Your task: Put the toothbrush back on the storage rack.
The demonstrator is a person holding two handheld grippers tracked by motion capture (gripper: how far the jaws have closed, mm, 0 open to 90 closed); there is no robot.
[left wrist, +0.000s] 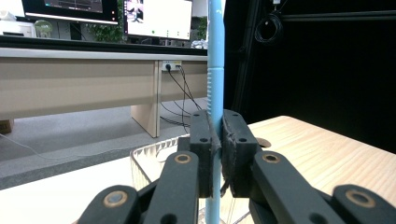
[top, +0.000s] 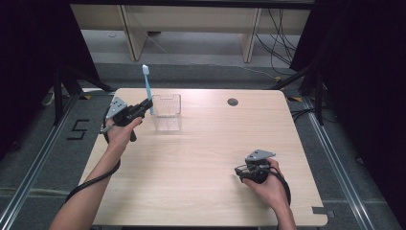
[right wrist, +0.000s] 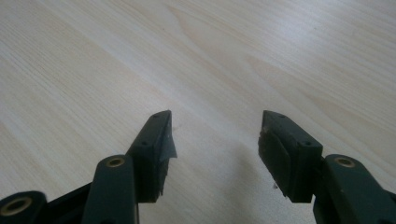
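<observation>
Bright even light, soft shadows, slight blur

Light-blue toothbrush point(top: 148, 90), thin straight handle, white-blue bristle head on top. Upright, slightly tilted, clamped at lower handle between pads of left claw point(top: 146, 103). Ribbed grip section just above the pads in left gripper view point(left wrist: 215, 93). Lower end reaching down by left rim of clear box point(top: 167, 113). Box square, see-through, open-topped, standing upright on far-left part of bench point(top: 201, 158).

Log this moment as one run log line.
left tongs: shut on toothbrush, upright beside clear bin | right tongs: open, nothing between, over table
</observation>
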